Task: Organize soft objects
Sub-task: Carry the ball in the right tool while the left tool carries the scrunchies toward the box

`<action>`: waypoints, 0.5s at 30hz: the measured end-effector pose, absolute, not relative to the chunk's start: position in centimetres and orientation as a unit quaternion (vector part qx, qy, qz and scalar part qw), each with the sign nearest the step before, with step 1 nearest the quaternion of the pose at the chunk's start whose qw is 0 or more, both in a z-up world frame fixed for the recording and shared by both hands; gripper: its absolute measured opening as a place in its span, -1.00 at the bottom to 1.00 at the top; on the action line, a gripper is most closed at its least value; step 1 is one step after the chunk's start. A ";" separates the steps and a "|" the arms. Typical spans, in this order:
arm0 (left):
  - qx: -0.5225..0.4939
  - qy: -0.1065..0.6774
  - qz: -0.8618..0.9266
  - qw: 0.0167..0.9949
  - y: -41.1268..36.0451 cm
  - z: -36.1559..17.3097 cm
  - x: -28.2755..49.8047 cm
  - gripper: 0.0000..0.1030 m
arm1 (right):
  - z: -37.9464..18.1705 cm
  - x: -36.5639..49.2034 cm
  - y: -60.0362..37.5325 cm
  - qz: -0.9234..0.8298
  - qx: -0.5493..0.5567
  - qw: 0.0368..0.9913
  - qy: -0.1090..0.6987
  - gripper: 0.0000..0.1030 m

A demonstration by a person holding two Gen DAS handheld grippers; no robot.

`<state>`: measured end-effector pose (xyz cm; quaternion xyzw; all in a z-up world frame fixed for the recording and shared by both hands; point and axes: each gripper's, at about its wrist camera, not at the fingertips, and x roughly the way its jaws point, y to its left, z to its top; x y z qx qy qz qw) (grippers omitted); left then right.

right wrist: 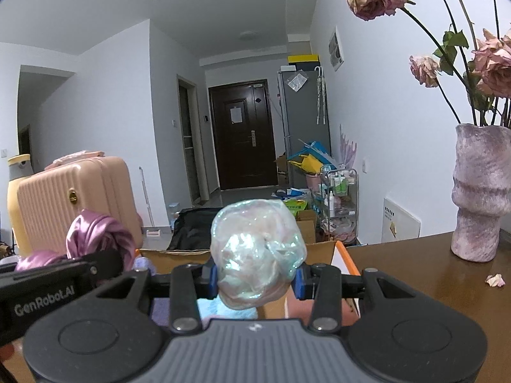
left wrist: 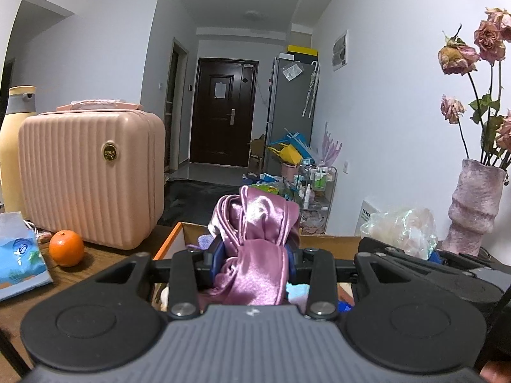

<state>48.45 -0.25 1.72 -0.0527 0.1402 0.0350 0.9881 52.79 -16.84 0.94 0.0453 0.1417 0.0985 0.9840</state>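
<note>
My left gripper [left wrist: 255, 260] is shut on a bunched pink satin cloth [left wrist: 255, 223], held above an open cardboard box [left wrist: 329, 242] with an orange edge. My right gripper [right wrist: 255, 279] is shut on a crumpled iridescent clear bundle [right wrist: 255, 249], also above the box [right wrist: 319, 249]. Light blue and purple soft items show inside the box beneath both grippers. In the right wrist view the satin cloth [right wrist: 95, 233] and the left gripper's body appear at the left. In the left wrist view the iridescent bundle [left wrist: 402, 226] sits at the right behind the right gripper's body.
On the brown table stand a pink ribbed case [left wrist: 89, 175], an orange [left wrist: 66, 248], a blue tissue pack [left wrist: 19, 255] and a yellow bottle [left wrist: 12, 146] at left. A pink vase [right wrist: 482, 191] with dried roses stands at right, a fallen petal [right wrist: 495, 280] near it.
</note>
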 end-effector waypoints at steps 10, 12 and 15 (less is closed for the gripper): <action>-0.052 0.135 0.042 0.989 0.0 1.5 51.3 -0.29 | 0.4 55.4 -17.2 0.094 0.023 0.984 0.150 -0.22; -0.052 0.134 0.044 0.989 0.0 1.5 51.8 -0.29 | 0.2 55.7 -17.2 0.093 0.019 0.984 0.150 -0.22; -0.050 0.132 0.048 0.989 0.1 1.5 52.5 -0.29 | 0.1 56.0 -17.0 0.092 0.011 0.984 0.151 -0.22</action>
